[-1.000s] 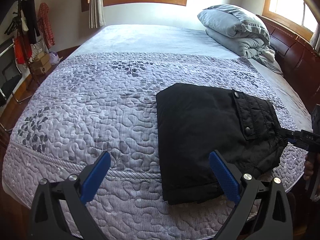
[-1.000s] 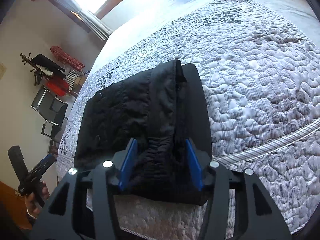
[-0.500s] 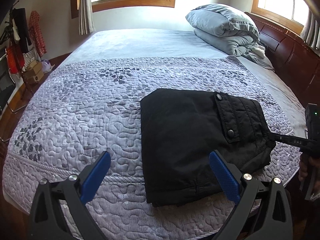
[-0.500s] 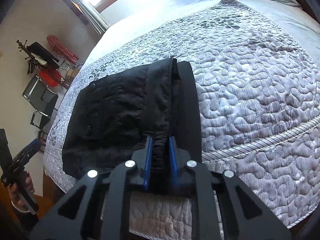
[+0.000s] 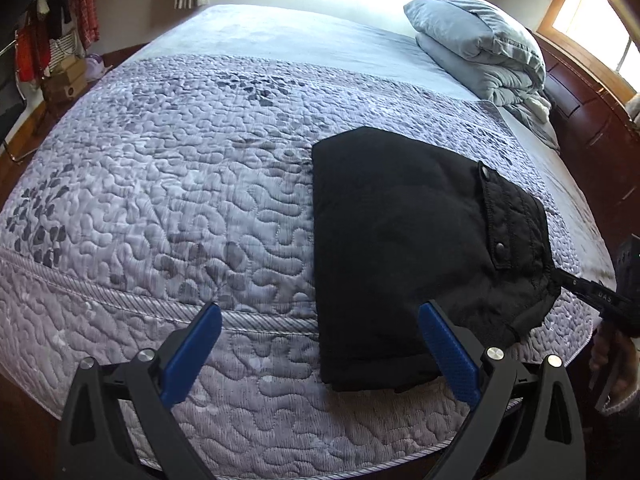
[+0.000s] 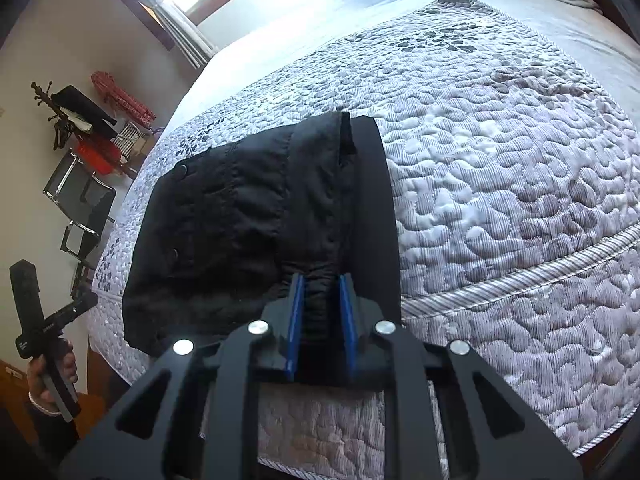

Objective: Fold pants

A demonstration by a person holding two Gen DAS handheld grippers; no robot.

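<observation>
black pants (image 6: 256, 216) pinched by right gripper (image 6: 322, 308) (left gripper (image 5: 320, 344) spread).

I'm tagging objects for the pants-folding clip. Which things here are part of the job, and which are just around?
Part of the job:
- black pants
- right tool, shut on the pants' edge
- left tool, open
- quilted bed they lie on

Just around:
- folded grey duvet
- coat rack
- chair
</observation>
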